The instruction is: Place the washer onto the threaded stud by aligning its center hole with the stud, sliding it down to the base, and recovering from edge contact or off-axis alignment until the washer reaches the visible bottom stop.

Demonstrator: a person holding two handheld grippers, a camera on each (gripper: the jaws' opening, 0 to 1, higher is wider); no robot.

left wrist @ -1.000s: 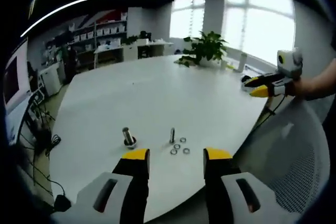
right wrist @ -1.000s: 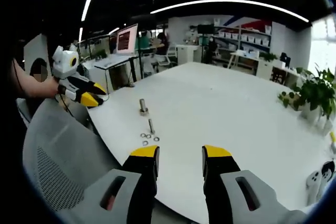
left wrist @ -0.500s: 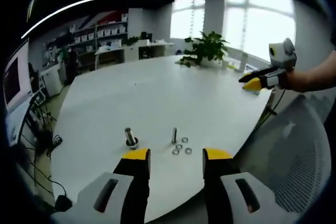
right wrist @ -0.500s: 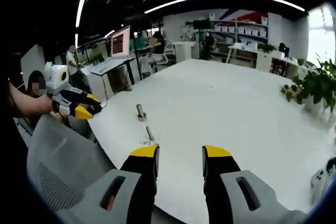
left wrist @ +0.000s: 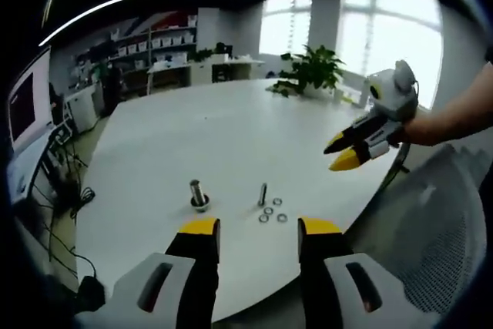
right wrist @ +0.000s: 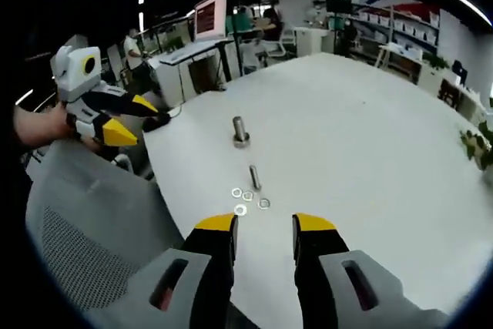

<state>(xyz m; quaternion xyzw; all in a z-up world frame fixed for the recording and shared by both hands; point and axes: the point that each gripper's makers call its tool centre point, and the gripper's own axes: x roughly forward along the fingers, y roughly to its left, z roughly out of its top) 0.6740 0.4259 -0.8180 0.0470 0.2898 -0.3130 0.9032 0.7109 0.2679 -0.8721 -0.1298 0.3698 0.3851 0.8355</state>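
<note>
A thin threaded stud [left wrist: 263,194] stands upright on the white table [left wrist: 231,129], with several loose washers [left wrist: 273,212] lying flat just in front of it. My left gripper [left wrist: 259,229] hangs open and empty at the table's near edge, short of them. My right gripper [left wrist: 340,153] comes in from the right above the table, jaws apart. In the right gripper view the stud [right wrist: 253,177] and washers [right wrist: 248,199] lie just beyond my open right gripper [right wrist: 265,225], which holds nothing. The left gripper [right wrist: 132,119] shows at the left, held by a hand.
A thicker bolt on a round base [left wrist: 199,195] [right wrist: 240,131] stands beside the stud. A grey mesh chair [right wrist: 85,221] [left wrist: 420,221] sits at the table's edge. A potted plant [left wrist: 312,69] stands at the far side, with desks and shelves beyond.
My right gripper has moved in over the table toward the stud and washers, which now sit closer in its view. The left gripper has barely shifted.
</note>
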